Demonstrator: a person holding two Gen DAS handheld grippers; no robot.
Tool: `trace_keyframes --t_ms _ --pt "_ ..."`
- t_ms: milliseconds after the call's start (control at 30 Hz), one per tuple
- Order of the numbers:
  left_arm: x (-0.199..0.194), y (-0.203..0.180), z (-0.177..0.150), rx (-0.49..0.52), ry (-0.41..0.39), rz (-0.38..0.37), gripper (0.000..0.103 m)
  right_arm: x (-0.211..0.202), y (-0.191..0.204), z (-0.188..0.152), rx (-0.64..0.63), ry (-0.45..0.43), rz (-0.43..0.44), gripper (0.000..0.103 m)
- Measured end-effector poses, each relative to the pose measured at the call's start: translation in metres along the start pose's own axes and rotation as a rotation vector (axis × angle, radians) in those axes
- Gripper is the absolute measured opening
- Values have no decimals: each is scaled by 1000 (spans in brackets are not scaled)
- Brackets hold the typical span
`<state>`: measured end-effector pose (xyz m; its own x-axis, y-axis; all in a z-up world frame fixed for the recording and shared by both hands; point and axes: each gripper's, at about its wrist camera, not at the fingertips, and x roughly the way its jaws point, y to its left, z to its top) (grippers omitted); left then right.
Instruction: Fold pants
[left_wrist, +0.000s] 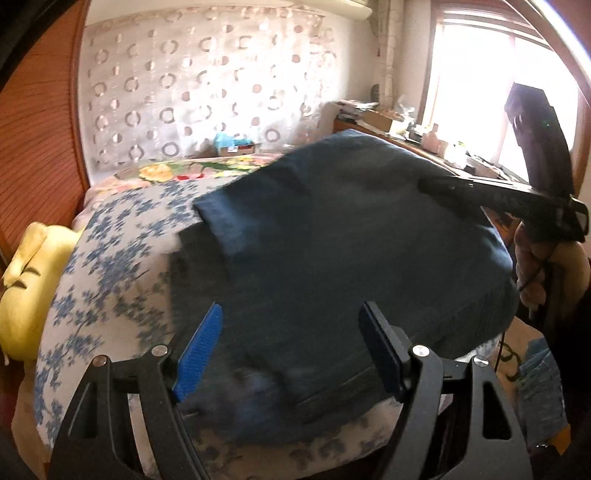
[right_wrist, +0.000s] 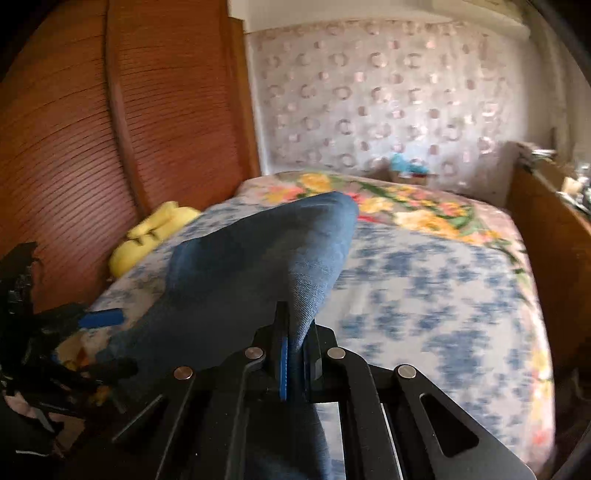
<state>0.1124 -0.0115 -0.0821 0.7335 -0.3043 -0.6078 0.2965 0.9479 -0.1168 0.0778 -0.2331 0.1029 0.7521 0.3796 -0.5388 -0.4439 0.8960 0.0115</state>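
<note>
Motion blur smears the blue jeans (right_wrist: 258, 258) pinched in the right gripper (right_wrist: 295, 350) fingers; left gripper (left_wrist: 291, 350) fingers gape wide (nothing gripped) over the floral bed (right_wrist: 424, 288), wallpapered room behind.

The pants (left_wrist: 332, 258) are spread on the bed (left_wrist: 110, 266), one fold of them raised off it toward the right gripper (right_wrist: 295, 332), between whose closed fingers the cloth is pinched. The left gripper (left_wrist: 291, 354) is held over the near edge of the pants, nothing being pressed between its fingers. A cushion (left_wrist: 26, 280) is wedged between the bed's left side and the wardrobe (right_wrist: 110, 129). Behind the bed a curtain (left_wrist: 203, 85) is hung, and to its right a desk (left_wrist: 424, 144) is set beneath the window (left_wrist: 480, 81).
</note>
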Motion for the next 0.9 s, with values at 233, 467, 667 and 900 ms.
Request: trace_keyframes --t_ms 233,467,667,900 --pt "18 -38 17 49 5 -67 77 -15 -92 -43 122 47 -150 5" --pt "36 -73 28 68 9 -118 77 -12 -130 -81 185 92 -159 16" --pt "53 -100 31 81 30 -138 77 -27 -118 -95 185 80 -148 49" --pt "70 -125 26 123 66 -157 77 -54 -114 -123 219 82 -120 52"
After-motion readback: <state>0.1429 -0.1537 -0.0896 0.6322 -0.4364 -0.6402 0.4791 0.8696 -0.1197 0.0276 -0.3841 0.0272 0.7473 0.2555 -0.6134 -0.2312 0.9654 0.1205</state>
